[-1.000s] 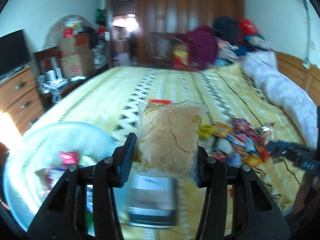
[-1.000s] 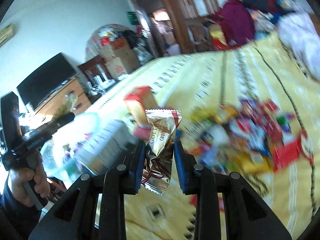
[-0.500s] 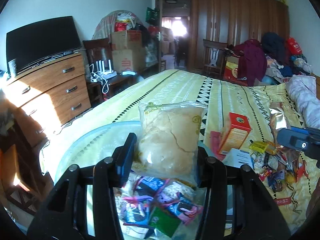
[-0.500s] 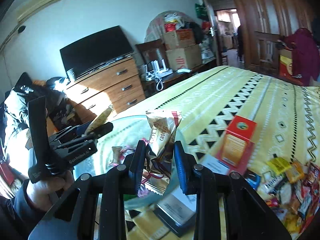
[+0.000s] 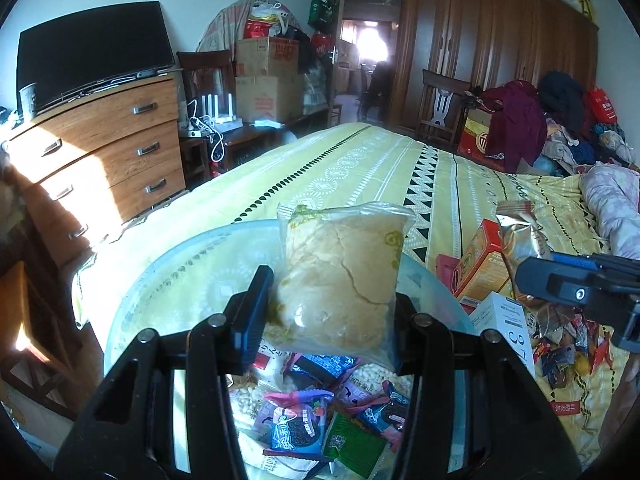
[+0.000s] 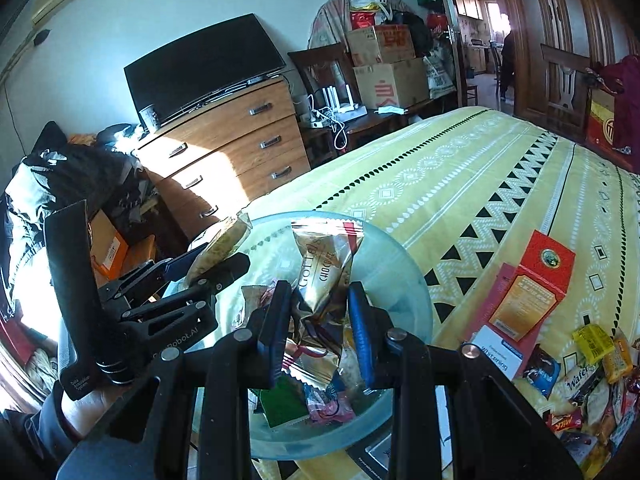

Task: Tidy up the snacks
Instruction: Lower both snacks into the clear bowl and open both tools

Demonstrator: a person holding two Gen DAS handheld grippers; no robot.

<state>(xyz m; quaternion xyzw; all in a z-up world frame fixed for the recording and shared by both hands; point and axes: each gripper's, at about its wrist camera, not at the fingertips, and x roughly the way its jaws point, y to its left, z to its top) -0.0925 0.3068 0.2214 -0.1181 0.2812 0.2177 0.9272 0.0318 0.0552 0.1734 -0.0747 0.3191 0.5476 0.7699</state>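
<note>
A clear-wrapped bread bun (image 5: 338,280) is pinched in the left gripper (image 5: 328,312) above the glass bowl (image 5: 168,280). A gold chocolate packet (image 6: 322,280) is clamped by the right gripper (image 6: 320,328) over the same bowl, which holds assorted snacks (image 5: 320,420).

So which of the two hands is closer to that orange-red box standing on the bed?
The right. The right gripper hangs over the bowl beside the orange-red box; the left gripper is over the bowl's far side.
</note>
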